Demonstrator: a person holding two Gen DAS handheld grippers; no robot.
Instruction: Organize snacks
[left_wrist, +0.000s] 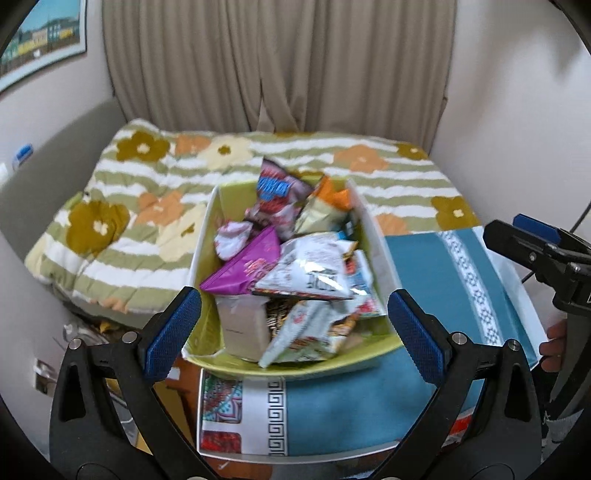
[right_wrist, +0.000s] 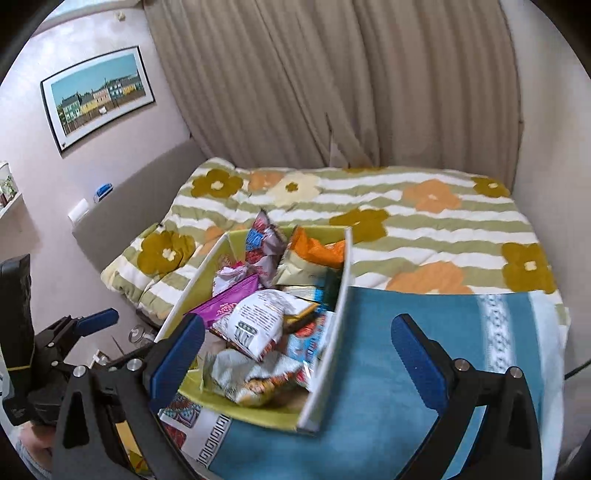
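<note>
- Between the blue pads of the left hand-held gripper (left_wrist: 293, 334), which stand spread wide with nothing pinched, sits the near end of the green box (left_wrist: 295, 365), straight ahead and below
- Off to that gripper's right, the right hand-held gripper (right_wrist: 297, 360) is likewise spread and empty; in its own view the box lies ahead and toward its left finger, the white side wall (right_wrist: 334, 332) running up between its pads
- Long axis of the box runs away from both grippers toward the flowered bedspread (left_wrist: 122, 221); it rests on a blue patterned cloth (left_wrist: 436, 288) at the foot of the bed
- Snack packets are heaped loose inside: a purple pouch (left_wrist: 247, 267) at the left, a white crinkled bag (left_wrist: 314, 267) on top in the middle
- Judged from this, the left gripper is better lined up and nearer, and a reach forward and down would meet the heap
</note>
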